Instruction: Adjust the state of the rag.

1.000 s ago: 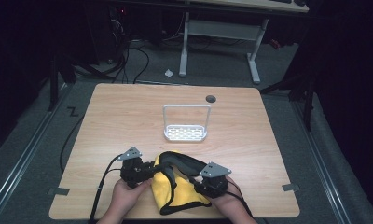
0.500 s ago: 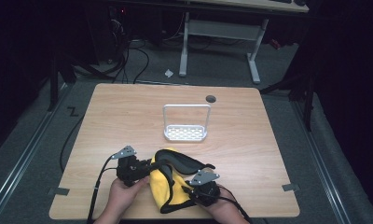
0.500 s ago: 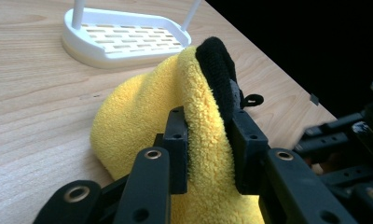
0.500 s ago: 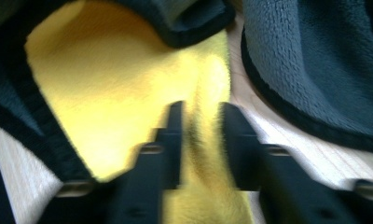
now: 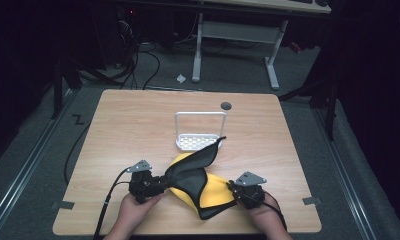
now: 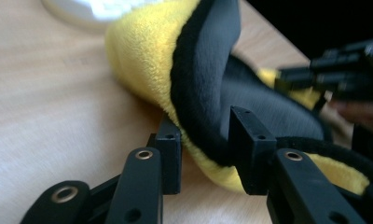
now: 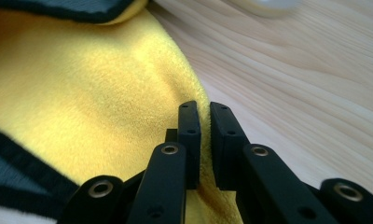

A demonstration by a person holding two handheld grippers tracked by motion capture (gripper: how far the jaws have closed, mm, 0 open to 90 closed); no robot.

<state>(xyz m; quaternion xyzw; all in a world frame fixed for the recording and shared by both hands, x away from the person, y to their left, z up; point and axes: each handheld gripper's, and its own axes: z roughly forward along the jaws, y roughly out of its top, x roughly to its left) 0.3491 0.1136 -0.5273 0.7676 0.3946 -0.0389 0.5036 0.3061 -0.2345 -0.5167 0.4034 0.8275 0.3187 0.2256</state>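
A pale wooden table (image 5: pixel 138 120) stands on a grey carpeted floor (image 5: pixel 48 125), with dark surroundings, cables and the white legs of another desk (image 5: pixel 198 50) beyond its far edge; a small dark round hole (image 5: pixel 226 105) sits near that far edge. The left gripper (image 5: pixel 160 184) and right gripper (image 5: pixel 231 188) work at the near edge, a hand behind each; between them lies the yellow cloth (image 5: pixel 215 192) with its grey, black-edged side turned up. The left gripper's jaws stand a moderate gap apart with a thick fold of the cloth (image 6: pixel 194 88) between them, the right-hand pad pressing its grey face; the right gripper's jaws are drawn narrow, pinching a thin yellow edge of the cloth (image 7: pixel 128 84). Compared with half a second before, the two grippers are farther apart and the cloth is pulled wider between them; its grey flap now reaches ahead of the left gripper to the white rack (image 5: pixel 200 131), where earlier it sat bunched close to the hands. That rack, a small perforated tray with an upright wire handle, stands ahead of both grippers; only the flap's tip overlaps its near corner.
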